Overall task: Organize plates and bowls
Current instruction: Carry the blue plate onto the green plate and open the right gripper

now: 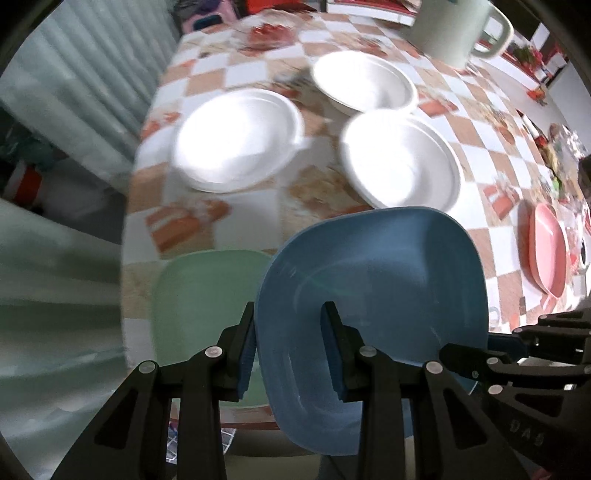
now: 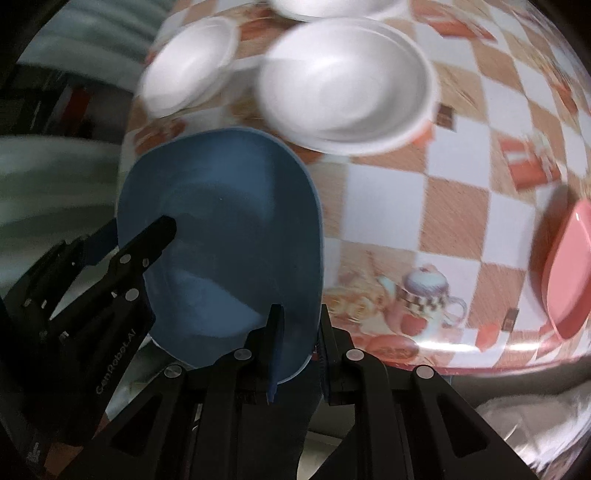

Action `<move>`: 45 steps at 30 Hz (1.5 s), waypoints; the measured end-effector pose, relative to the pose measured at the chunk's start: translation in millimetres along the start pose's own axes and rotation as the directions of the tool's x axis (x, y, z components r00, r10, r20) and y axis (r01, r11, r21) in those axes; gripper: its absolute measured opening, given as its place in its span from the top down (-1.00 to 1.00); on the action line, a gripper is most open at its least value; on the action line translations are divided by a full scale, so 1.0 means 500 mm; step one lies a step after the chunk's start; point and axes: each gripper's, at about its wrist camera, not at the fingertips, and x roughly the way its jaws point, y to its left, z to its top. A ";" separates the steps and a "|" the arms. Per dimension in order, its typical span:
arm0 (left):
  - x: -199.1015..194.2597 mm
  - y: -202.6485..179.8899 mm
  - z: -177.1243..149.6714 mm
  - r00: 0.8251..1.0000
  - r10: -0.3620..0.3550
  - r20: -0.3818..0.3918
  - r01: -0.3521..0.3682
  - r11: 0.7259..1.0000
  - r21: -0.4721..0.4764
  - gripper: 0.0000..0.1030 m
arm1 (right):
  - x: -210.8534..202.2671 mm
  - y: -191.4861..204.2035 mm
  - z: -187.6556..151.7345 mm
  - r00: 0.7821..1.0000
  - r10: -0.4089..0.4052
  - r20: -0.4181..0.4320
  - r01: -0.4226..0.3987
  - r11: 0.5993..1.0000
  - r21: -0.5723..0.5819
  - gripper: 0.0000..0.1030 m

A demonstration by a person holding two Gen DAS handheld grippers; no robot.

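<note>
The blue plate point(image 1: 369, 302) is held up off the checkered tablecloth point(image 1: 251, 206) by both grippers at once, each clamped on an opposite edge. In the left wrist view the left gripper point(image 1: 290, 347) has its two fingers closed over the plate's left rim: the outer finger sits on the outside of the rim, the inner finger presses on the plate's upper face, and the rim runs between the blue pads. The right gripper point(image 2: 299, 354) does the same on the opposite side; in the right wrist view its left finger lies on the plate's inner face and its right finger just outside the rim, the rim pinched tight between them. Each view also shows the other gripper biting the plate's far edge. The plate hangs tilted, over the near edge of the table. Beneath and left of it, on the cloth, lies a green plate point(image 1: 207, 310), partly covered by the blue one in the left view. Farther off stand three white bowls: one far left point(image 1: 236, 140), one in the middle point(image 1: 400, 162) and one behind it point(image 1: 364, 83). A pale green mug point(image 1: 458, 29) stands at the far side, and pink plates point(image 1: 546, 247) lie stacked well to the right.
</note>
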 end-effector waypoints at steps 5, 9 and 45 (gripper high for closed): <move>0.002 0.055 -0.013 1.000 0.027 0.007 -0.027 0.999 -0.038 0.29 | 0.007 0.076 0.017 1.000 0.002 -0.013 -0.003 0.997 -0.077 0.62; 0.003 0.098 -0.020 0.999 0.047 0.000 -0.046 0.997 -0.068 0.29 | 0.030 0.107 0.040 0.999 0.009 -0.034 -0.013 0.993 -0.119 0.62; 0.091 0.185 -0.041 0.990 0.134 -0.040 -0.137 0.987 -0.088 -0.56 | 0.159 0.176 0.132 0.990 0.040 -0.133 -0.057 0.990 -0.128 0.58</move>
